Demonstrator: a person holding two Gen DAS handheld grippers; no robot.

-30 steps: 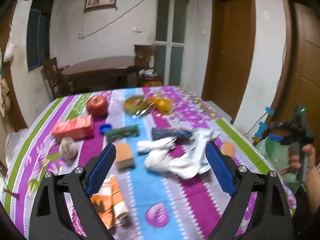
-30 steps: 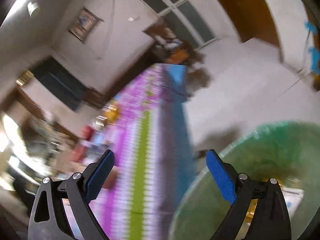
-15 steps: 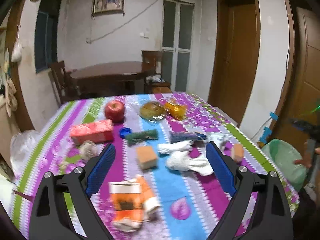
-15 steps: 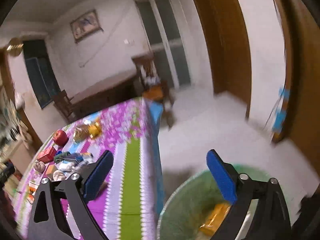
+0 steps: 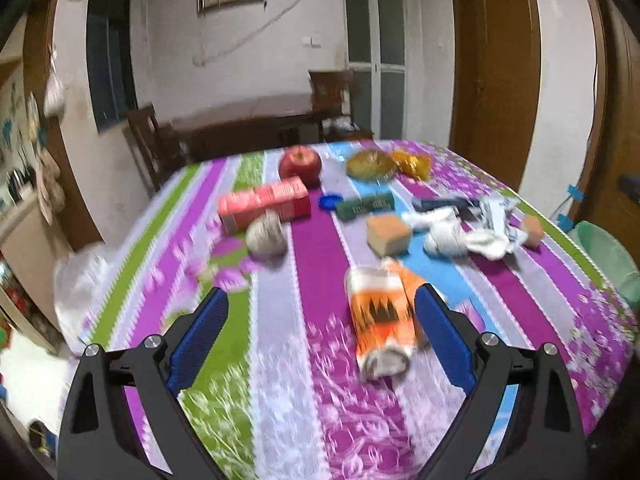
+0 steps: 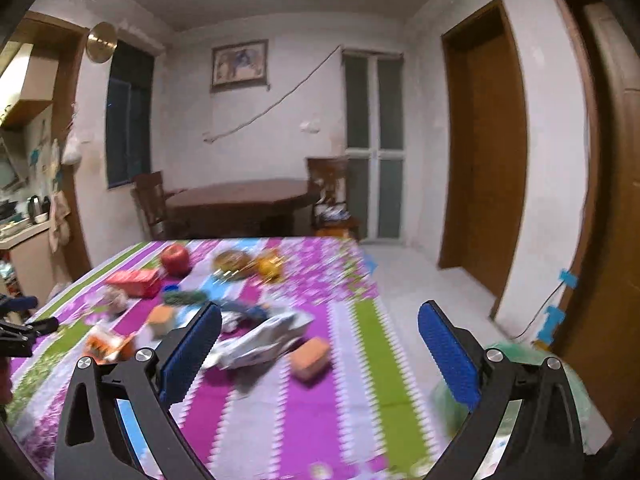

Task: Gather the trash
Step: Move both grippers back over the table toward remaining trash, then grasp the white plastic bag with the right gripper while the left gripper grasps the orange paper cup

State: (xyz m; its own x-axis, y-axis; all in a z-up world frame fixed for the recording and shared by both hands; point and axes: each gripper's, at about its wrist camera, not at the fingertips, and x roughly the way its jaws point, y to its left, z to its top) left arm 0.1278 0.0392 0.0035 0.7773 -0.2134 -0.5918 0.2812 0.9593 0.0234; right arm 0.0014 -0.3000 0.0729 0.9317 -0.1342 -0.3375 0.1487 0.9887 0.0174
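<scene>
Up close in the left wrist view, the left claw (image 5: 320, 332) hangs over the striped surface (image 5: 320, 248) with its blue pads spread wide and nothing between them. Just beyond its right pad, low and right of centre, lies a crumpled orange-and-white wrapper (image 5: 380, 316), the nearest piece of trash. Farther up the frame sit a tan sponge block (image 5: 388, 234), a heap of white crumpled tissue (image 5: 460, 236), a ball of twine (image 5: 266, 234), a red carton (image 5: 264, 204), a blue bottle cap (image 5: 330, 202) and a dark green packet (image 5: 364, 206). A red apple (image 5: 300, 164) stands toward the far edge, with two yellowish wrapped items to its right. At the right edge of the frame, off the surface, a green bin (image 5: 604, 252) shows in part.

Seen from the right wrist, the right claw (image 6: 320, 352) is likewise spread and empty, held above the near right part of the surface. White wrappers (image 6: 260, 340) and an orange block (image 6: 310, 356) lie beyond its left pad, blurred. The bin appears at the lower right, partly behind the right finger.
</scene>
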